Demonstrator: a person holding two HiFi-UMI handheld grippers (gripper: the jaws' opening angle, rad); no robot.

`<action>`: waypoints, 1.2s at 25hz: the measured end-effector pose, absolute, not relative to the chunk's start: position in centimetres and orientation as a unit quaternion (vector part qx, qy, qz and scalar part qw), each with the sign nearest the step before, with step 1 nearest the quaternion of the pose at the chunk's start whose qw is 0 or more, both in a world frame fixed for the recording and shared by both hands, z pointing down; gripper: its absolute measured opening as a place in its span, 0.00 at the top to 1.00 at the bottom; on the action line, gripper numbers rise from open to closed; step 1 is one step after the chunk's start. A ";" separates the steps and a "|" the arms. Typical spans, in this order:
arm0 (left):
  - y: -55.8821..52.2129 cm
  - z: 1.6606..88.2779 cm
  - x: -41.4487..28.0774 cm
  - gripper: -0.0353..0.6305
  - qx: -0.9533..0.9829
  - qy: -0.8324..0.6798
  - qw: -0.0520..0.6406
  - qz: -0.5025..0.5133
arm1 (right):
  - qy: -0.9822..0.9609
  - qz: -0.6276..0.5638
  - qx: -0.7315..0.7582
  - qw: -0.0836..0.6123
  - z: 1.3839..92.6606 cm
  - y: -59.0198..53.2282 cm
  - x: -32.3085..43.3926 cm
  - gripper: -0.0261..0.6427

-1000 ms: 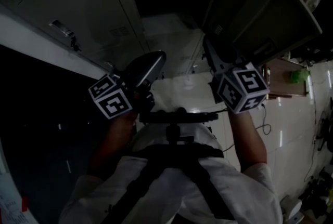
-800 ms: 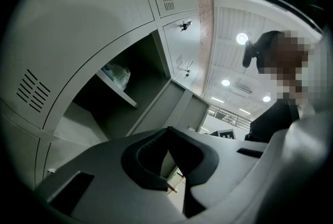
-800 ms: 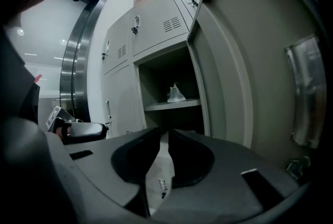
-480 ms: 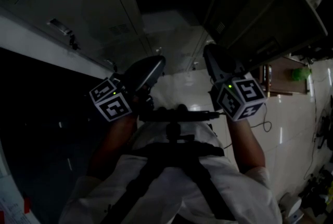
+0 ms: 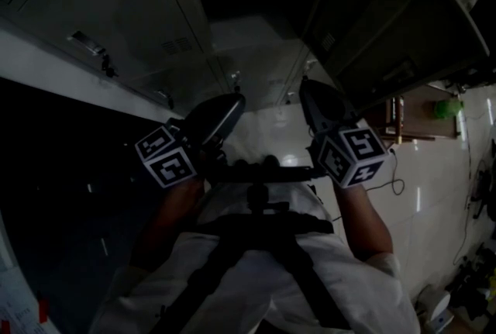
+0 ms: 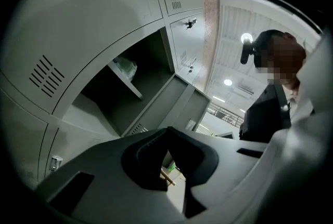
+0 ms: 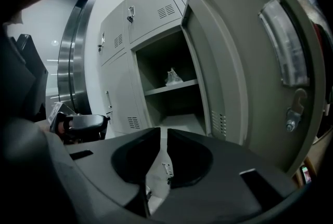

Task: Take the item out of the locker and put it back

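Item [image 7: 173, 77]: pale crumpled bag on the shelf, far inside the open locker [image 7: 156, 69], untouched.
Door [image 7: 244, 62]: swung wide to the right, so the way in is clear.
Left gripper [image 6: 167, 132]: tips pinched together, empty, near the chest.
Right gripper [image 7: 161, 134]: jaws barely parted, nothing between them, aimed at the opening; reach not yet begun.

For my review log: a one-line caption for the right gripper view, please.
Right gripper, jaws barely apart and empty, faces the open locker; a small pale item lies on its shelf.
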State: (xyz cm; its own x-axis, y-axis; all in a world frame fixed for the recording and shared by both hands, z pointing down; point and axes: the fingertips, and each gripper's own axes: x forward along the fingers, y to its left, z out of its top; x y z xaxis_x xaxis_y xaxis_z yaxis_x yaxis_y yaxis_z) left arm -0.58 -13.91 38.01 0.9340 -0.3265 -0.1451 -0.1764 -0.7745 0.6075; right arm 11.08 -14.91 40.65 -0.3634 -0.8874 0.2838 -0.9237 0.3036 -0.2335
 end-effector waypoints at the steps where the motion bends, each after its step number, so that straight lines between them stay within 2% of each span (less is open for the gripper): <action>1: -13.9 38.1 -0.6 0.96 0.934 -0.134 0.310 -0.121 | -0.805 0.181 0.563 0.052 40.8 -14.9 11.0 0.89; 19: -10.3 41.7 -2.7 0.96 0.925 -0.098 0.357 -0.090 | -0.777 0.220 0.586 0.064 44.0 -11.5 8.4 0.90; 30: -3.5 41.6 -3.3 0.96 0.923 -0.144 0.340 -0.103 | -0.803 0.212 0.555 0.055 43.9 -5.8 8.0 0.90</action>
State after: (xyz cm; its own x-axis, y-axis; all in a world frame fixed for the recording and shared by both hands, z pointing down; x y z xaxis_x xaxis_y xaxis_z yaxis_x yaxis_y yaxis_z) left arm -3.26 -3.47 41.61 0.9370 -0.3369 -0.0919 -0.1967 -0.7266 0.6583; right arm 7.97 -5.78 43.85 -0.3788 -0.8672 0.3233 -0.9136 0.2946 -0.2802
